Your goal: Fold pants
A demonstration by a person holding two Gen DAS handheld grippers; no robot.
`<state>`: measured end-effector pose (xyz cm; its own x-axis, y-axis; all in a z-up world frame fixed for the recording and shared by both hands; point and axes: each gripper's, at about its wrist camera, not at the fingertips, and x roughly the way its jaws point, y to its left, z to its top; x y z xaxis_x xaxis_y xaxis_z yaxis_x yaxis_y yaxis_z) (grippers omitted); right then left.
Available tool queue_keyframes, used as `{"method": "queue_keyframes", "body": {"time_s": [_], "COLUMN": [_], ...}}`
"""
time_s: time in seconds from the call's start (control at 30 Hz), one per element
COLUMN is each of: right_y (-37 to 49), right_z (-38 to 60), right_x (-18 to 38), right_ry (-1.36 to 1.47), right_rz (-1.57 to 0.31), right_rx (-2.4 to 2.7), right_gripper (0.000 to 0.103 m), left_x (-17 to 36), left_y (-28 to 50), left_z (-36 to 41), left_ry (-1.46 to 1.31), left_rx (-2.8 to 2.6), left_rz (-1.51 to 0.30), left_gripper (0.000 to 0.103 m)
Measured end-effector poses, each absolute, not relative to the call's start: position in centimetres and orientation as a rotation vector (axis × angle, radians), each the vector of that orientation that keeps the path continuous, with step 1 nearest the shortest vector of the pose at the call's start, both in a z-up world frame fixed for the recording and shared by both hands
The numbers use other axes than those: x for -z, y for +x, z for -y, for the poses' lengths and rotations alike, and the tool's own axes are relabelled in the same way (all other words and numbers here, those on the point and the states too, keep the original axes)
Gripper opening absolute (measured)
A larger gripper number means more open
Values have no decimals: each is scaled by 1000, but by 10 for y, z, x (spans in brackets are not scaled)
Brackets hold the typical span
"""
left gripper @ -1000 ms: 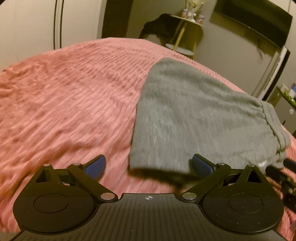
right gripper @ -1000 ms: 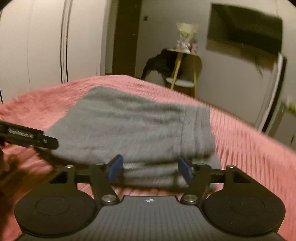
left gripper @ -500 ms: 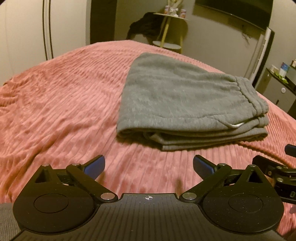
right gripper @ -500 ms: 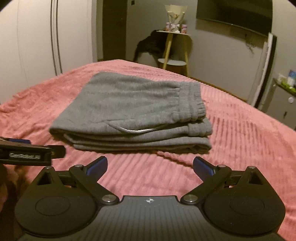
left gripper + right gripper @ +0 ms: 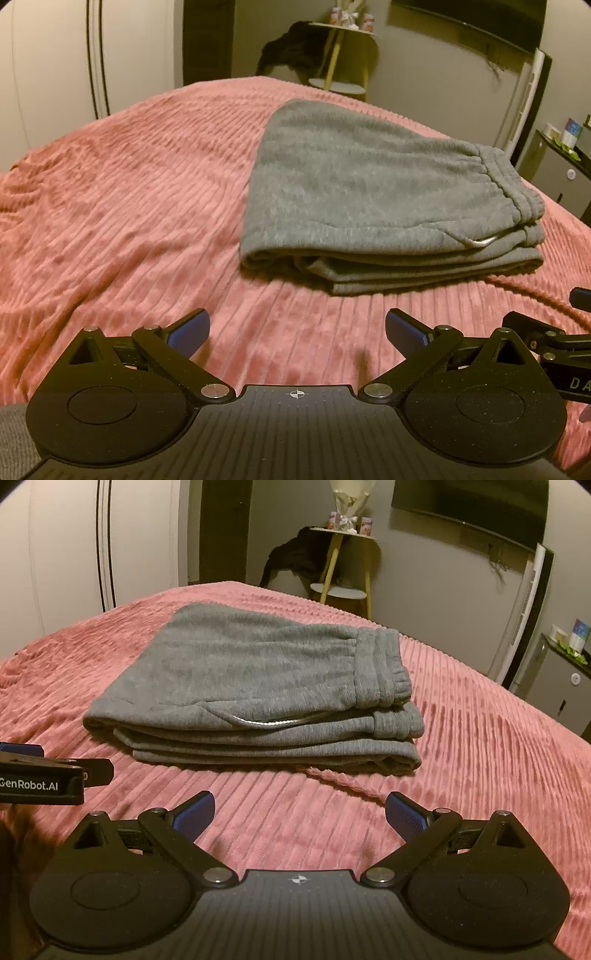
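Grey sweatpants (image 5: 373,192) (image 5: 251,686) lie folded into a thick stack on the pink ribbed bedspread (image 5: 122,206) (image 5: 480,760), waistband at the right end. My left gripper (image 5: 295,328) is open and empty, a short way in front of the stack's near left corner. My right gripper (image 5: 299,810) is open too, nothing between its blue pads, just in front of the stack's near edge. Each gripper shows at the edge of the other's view: the right one (image 5: 554,347), the left one (image 5: 40,771).
A small wooden side table (image 5: 343,565) with dark clothing draped on it stands beyond the bed. A wall screen (image 5: 469,509) hangs at upper right, a cabinet (image 5: 565,679) with small items stands at far right. White wardrobe doors (image 5: 55,74) are left.
Both grippers pulled back from the folded stack. The right gripper's jaws, close around the stack's near edge a second ago, spread wide and let it go. The pants now rest flat.
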<state>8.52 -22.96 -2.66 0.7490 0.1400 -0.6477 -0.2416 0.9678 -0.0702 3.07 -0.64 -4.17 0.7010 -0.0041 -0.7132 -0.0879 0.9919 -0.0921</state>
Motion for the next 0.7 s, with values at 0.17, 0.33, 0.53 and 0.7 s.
{"method": "queue_keyframes", "body": {"time_s": [0.17,0.33,0.53,0.7], "right_y": [86,86,85,84], "right_z": [230,230,231,230], "right_x": [27,27,26,25], "right_ry": [-146,-143,-130,-135], "right_rz": [-700,-699,-694,-689], "right_rx": [-209,-209,-212,-215], "right_gripper": [99,99,99,99], "left_x": [44,44,45,45], "left_y": [33,33,33,32], "left_z": [7,8,8,8], "left_ry": [-111,-105,-98,-95], "left_rx": [-51,-51,-51,-53], "left_rz": [-800,-799,-799,-799], "left_gripper": [103,103,103,103]}}
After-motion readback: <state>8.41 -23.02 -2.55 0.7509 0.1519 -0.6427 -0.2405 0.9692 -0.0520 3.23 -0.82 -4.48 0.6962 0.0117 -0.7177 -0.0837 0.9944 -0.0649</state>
